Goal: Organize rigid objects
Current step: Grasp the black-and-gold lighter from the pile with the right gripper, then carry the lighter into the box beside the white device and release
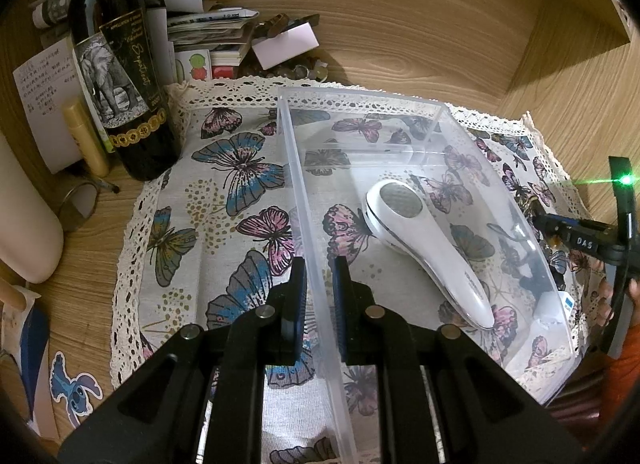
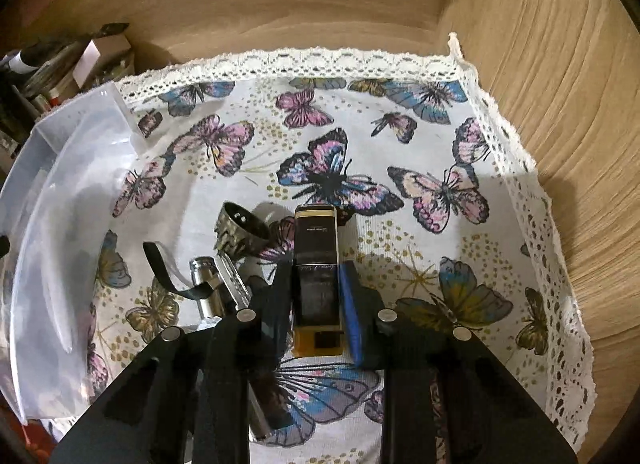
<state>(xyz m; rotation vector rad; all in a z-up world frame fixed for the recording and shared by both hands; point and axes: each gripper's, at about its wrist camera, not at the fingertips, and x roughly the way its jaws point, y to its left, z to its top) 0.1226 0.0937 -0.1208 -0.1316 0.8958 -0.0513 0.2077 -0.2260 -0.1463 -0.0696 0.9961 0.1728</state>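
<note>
Left gripper (image 1: 320,288): my fingers straddle the near left wall of the clear plastic bin (image 1: 308,199), one pad (image 1: 298,284) outside and one inside; I read them as clamped on that wall, though the gap looks slightly loose.
Right gripper (image 2: 316,288): my fingers are closed around a dark rectangular bottle (image 2: 316,260) with a gold base, which lies lengthwise between them over the cloth.
Bin contents: a white handheld device (image 1: 424,248) with a grey mesh head lies inside on the floor of the bin, handle pointing toward me.
Cloth: a butterfly-print mat (image 2: 400,143) with a lace border lies under the bin and the loose items.
Loose items: just left of my right gripper sit a dark patterned ring-shaped piece (image 2: 238,234), a chrome metal part (image 2: 218,284) and a curled black strap (image 2: 160,268).
Surroundings: a wine bottle (image 1: 116,63) with an elephant label stands at the mat's far left corner, stacked papers (image 1: 208,31) behind it.
Surface: wood-grain desk (image 1: 420,31).
</note>
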